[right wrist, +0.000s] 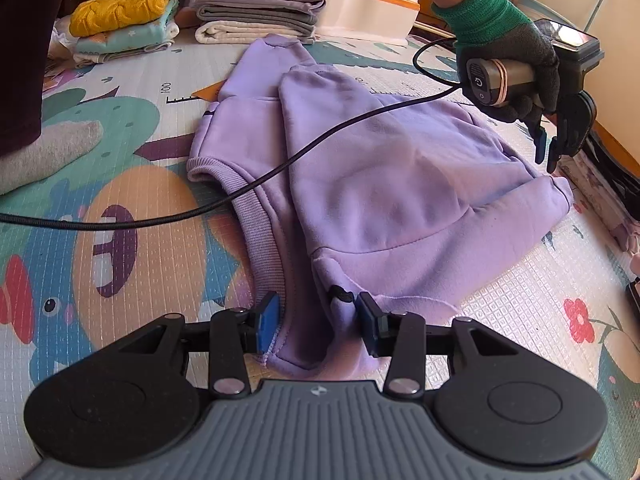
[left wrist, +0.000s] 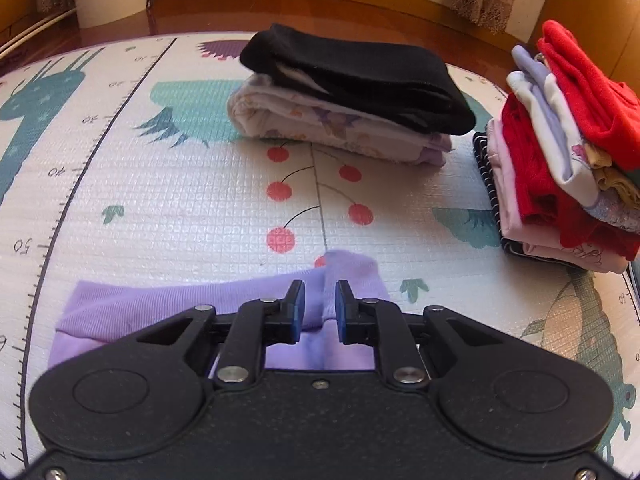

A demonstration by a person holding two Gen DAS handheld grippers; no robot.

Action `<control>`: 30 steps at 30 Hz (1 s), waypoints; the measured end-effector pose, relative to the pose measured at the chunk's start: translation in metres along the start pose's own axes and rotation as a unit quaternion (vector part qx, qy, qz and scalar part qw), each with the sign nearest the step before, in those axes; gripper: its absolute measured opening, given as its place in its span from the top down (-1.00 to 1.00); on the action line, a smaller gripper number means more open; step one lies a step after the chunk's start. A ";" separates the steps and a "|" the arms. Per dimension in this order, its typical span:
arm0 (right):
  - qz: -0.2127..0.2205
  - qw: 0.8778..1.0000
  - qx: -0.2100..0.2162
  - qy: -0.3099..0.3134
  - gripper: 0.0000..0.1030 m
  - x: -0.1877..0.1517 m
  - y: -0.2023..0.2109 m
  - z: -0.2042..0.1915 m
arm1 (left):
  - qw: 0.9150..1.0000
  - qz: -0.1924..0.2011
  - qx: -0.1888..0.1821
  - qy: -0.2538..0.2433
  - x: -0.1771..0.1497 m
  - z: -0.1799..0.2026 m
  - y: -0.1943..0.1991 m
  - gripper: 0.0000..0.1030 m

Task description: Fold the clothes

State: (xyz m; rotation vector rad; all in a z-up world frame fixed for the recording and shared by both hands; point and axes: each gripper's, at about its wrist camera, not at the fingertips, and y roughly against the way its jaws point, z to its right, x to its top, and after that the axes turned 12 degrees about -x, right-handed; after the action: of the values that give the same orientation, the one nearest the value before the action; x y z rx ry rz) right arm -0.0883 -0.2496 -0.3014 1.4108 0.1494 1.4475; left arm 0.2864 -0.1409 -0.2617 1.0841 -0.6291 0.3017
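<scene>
The lilac sweatshirt point(right wrist: 372, 184) is spread on the play mat point(right wrist: 132, 248) — not a desk, just a printed foam mat on the floor — with both sleeves already laid in over the body, cuffs up toward the far edge of the mat in the right wrist view. So it sits partway folded: sleeves in, body at full length.

Right gripper point(right wrist: 318, 320) is at the near end of the garment, jaws moderately apart with a ridge of fabric and a small black loop standing between the blue pads. The pads don't look pressed onto the cloth, so I'd call it straddling rather than clamped.

Left gripper point(right wrist: 546, 150), carried by a gloved hand point(right wrist: 508, 40), hangs over the edge of the sweatshirt toward the right side of the mat, tips pointing down just above the fabric. From its own camera point(left wrist: 320, 308) the jaws stand narrowly apart with a fold of the purple cloth rising in the gap — again not squeezed.

What the next bit hinges on: the two grippers sit at opposite ends of the same edge, with the rest of the garment stretching away across the mat. My guess is both need to pinch that edge before it gets carried over.

Finished stacks — a black-topped pile point(left wrist: 352, 92) and a red and pink pile point(left wrist: 568, 152) — sit near the mat's far edge and corner in the left view.
</scene>
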 end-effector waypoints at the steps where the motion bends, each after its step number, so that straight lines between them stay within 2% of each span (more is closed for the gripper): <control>1: 0.001 1.000 0.000 0.000 0.13 0.000 0.000 0.000 | 1.000 -0.002 -0.009 -0.012 0.002 0.005 -0.003 0.76; 4: 0.002 1.000 0.000 -0.001 0.13 -0.001 0.000 0.000 | 0.999 -0.017 -0.015 -0.033 0.003 0.013 -0.018 0.76; 6: 0.002 1.000 0.001 -0.003 0.13 -0.001 0.000 0.001 | 0.999 -0.040 0.004 -0.033 -0.003 0.009 -0.035 0.76; 8: 0.002 1.000 0.002 -0.004 0.13 -0.001 0.000 0.001 | 0.998 -0.038 0.021 -0.049 -0.008 0.003 -0.046 0.62; 10: 0.001 1.000 0.002 -0.004 0.13 -0.001 0.000 0.001 | 0.997 -0.051 0.018 -0.055 0.001 0.000 -0.049 0.61; 13: 0.000 1.000 0.004 -0.003 0.13 -0.001 0.000 0.001 | 0.990 -0.089 0.022 -0.112 0.018 0.008 -0.047 0.60; 14: 0.000 1.000 0.004 -0.002 0.13 0.000 0.000 0.001 | 0.984 -0.101 0.025 -0.144 0.022 0.012 -0.043 0.60; 16: -0.003 1.000 0.004 0.000 0.13 0.001 0.000 0.001 | 0.961 -0.136 0.023 -0.239 0.024 0.024 -0.021 0.60; 18: -0.006 1.000 0.003 0.001 0.13 0.001 0.000 0.000 | 0.938 -0.171 0.010 -0.301 0.013 0.031 0.011 0.60; 20: -0.008 1.000 0.001 0.004 0.13 0.002 0.001 -0.001 | 0.920 -0.202 -0.008 -0.337 -0.004 0.033 0.050 0.60; 21: -0.008 1.000 0.000 0.005 0.13 0.003 0.002 -0.001 | 0.914 -0.214 -0.021 -0.343 -0.016 0.032 0.075 0.60; 22: -0.009 1.000 -0.002 0.007 0.13 0.004 0.003 -0.001 | 0.913 -0.219 -0.031 -0.343 -0.029 0.028 0.100 0.53; 24: -0.007 1.000 -0.001 0.004 0.13 0.005 0.007 -0.002 | 0.920 -0.217 -0.042 -0.323 -0.055 0.016 0.139 0.43; 27: -0.003 1.000 0.002 0.002 0.14 0.007 0.015 0.002 | 0.945 -0.199 -0.044 -0.255 -0.098 -0.012 0.180 0.43; 29: -0.004 1.000 0.003 0.007 0.16 0.008 0.019 0.003 | 0.962 -0.172 -0.023 -0.209 -0.127 -0.033 0.196 0.43; 30: -0.005 1.000 0.004 0.009 0.16 0.008 0.021 0.004 | 0.973 -0.155 -0.012 -0.170 -0.140 -0.045 0.204 0.43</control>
State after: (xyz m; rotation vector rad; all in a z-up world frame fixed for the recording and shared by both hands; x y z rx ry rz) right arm -0.0944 -0.2550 -0.2801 1.4015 0.1730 1.4541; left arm 0.0841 0.0007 -0.2137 1.2032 -0.7518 -0.1666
